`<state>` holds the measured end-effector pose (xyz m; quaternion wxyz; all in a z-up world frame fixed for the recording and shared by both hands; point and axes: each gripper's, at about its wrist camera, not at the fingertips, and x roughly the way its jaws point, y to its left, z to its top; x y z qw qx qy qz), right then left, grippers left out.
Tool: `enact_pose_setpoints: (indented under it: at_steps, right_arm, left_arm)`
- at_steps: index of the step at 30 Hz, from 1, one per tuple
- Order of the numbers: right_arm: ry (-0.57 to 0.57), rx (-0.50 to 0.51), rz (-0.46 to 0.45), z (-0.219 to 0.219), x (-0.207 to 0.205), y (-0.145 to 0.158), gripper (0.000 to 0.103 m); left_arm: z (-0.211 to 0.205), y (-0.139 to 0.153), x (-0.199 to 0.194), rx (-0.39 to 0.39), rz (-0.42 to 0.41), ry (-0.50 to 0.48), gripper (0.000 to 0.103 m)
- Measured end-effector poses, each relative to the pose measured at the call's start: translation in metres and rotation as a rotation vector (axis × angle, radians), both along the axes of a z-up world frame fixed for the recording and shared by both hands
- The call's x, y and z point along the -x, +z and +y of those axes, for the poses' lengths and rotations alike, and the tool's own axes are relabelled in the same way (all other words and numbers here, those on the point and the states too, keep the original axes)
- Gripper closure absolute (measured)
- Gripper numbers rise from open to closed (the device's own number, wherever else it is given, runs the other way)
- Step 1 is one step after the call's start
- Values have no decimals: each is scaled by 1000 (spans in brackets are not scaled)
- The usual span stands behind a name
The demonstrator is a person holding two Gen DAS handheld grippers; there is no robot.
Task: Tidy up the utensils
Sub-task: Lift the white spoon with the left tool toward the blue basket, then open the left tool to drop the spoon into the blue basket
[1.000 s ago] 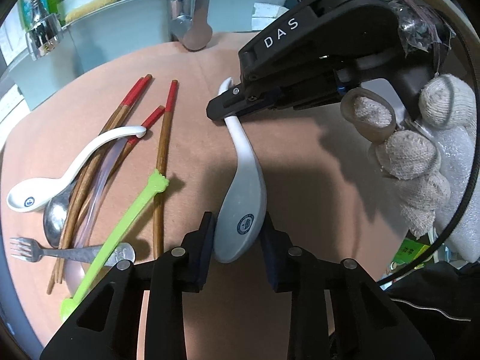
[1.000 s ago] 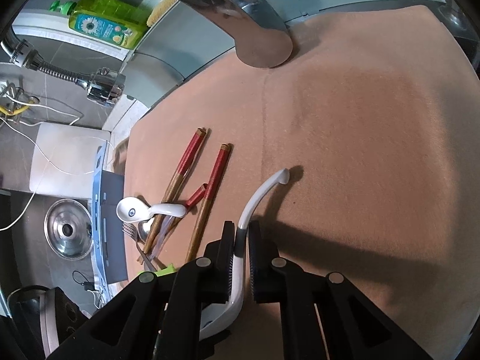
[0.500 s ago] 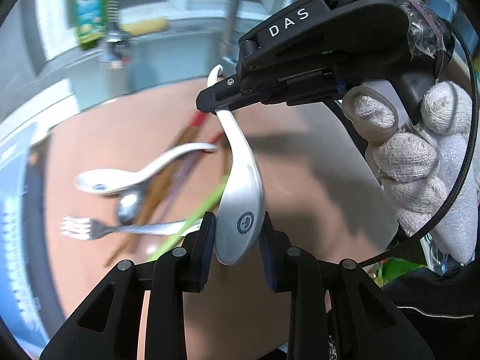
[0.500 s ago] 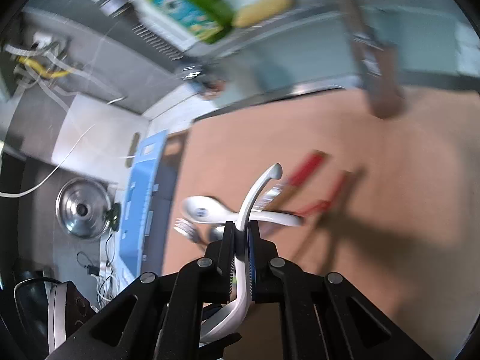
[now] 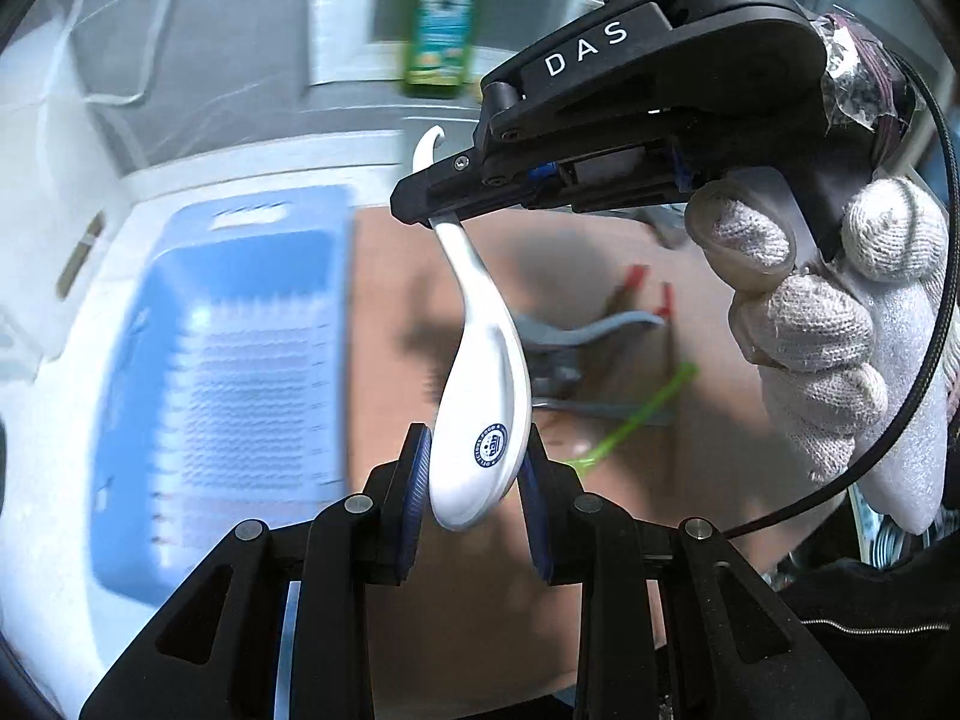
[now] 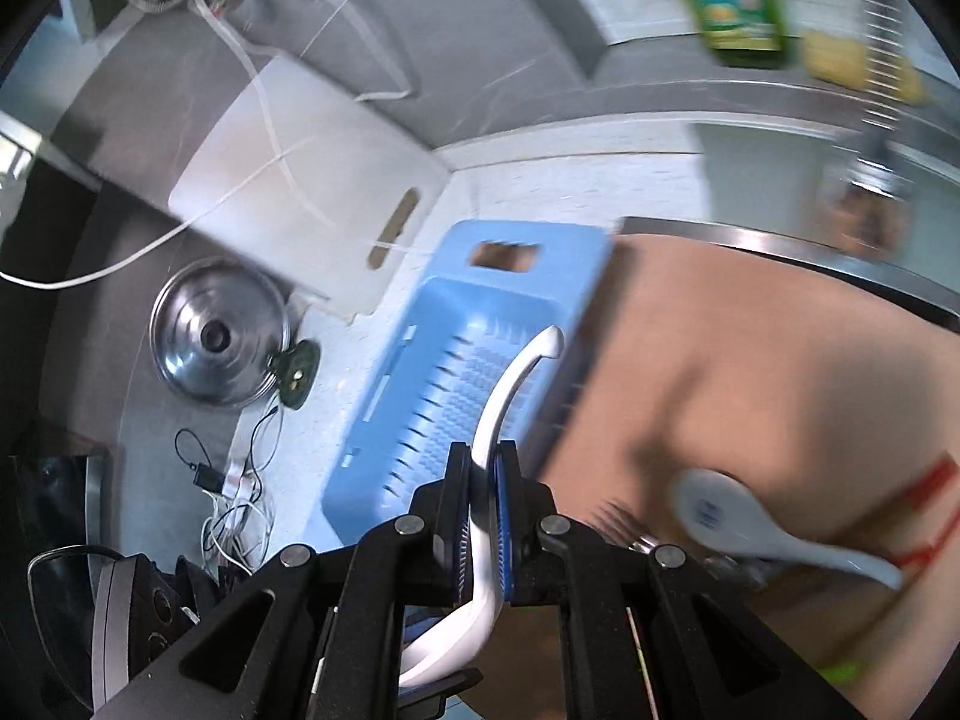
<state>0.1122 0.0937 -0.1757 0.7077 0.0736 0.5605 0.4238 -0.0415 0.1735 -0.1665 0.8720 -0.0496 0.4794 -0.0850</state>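
white ceramic soup spoon [image 5: 480, 396] off the desk | left tool [image 5: 474, 480] clamps bowl, right tool [image 6: 480, 510] pinched on handle | long axis spans both | perforated blue plastic basket [image 5: 228, 360] to my left, left hand nearer

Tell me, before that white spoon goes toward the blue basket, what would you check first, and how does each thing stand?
1. Left gripper clamps the bowl of the white soup spoon: ok.
2. Right gripper clamps the spoon's handle: ok.
3. Spoon lifted off the brown mat: ok.
4. Blue perforated basket in view on the counter, beside the mat: ok.
5. Basket free of other items: cannot tell, the views are blurred.
6. Second white spoon, fork and red-tipped chopsticks lying clear of the held spoon: ok.
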Motion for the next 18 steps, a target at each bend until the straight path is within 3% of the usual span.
enact_pose_setpoints:
  at_steps: [8,18]
  right_arm:
    - [89,61,10,75,0,-30,96]
    - [143,179,30,123,-8,-72,96]
  left_arm:
    - [46,-20,2,9,44,89,76]
    - [76,-58,-13,61,129,123,76]
